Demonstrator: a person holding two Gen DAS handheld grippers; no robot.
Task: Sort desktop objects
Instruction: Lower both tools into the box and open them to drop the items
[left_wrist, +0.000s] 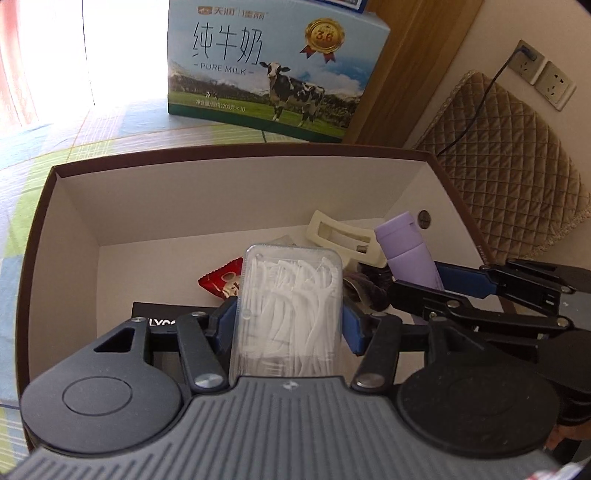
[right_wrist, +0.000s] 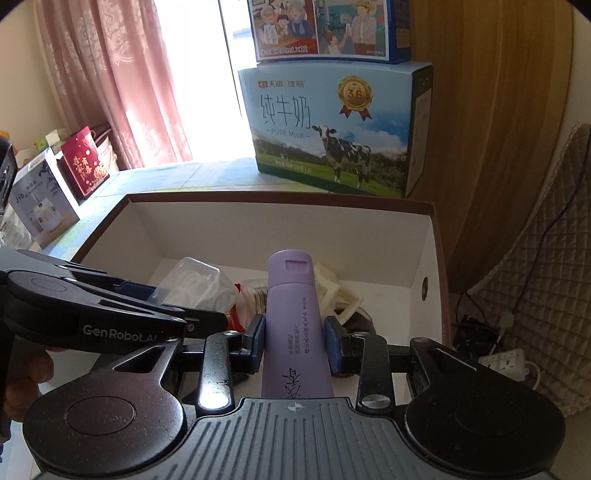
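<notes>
My left gripper (left_wrist: 290, 325) is shut on a clear floss pick box (left_wrist: 290, 306), held upright over the open brown box (left_wrist: 221, 155). In the right wrist view that floss pick box (right_wrist: 195, 286) and the left gripper (right_wrist: 184, 306) come in from the left. My right gripper (right_wrist: 295, 343) is shut on a purple tube (right_wrist: 293, 325), also over the brown box (right_wrist: 437, 258). The left wrist view shows the purple tube (left_wrist: 404, 247) and the right gripper (left_wrist: 436, 280) at the right. Inside lie a cream hair clip (left_wrist: 343, 238), a red packet (left_wrist: 221, 282) and a black box (left_wrist: 159, 314).
A milk carton box (left_wrist: 273, 70) stands behind the brown box, with another carton (right_wrist: 325, 29) stacked on it. Small gift boxes (right_wrist: 55, 184) sit at the left by a pink curtain (right_wrist: 110, 74). A quilted cushion (left_wrist: 509, 166) and a power strip (right_wrist: 506, 363) lie at the right.
</notes>
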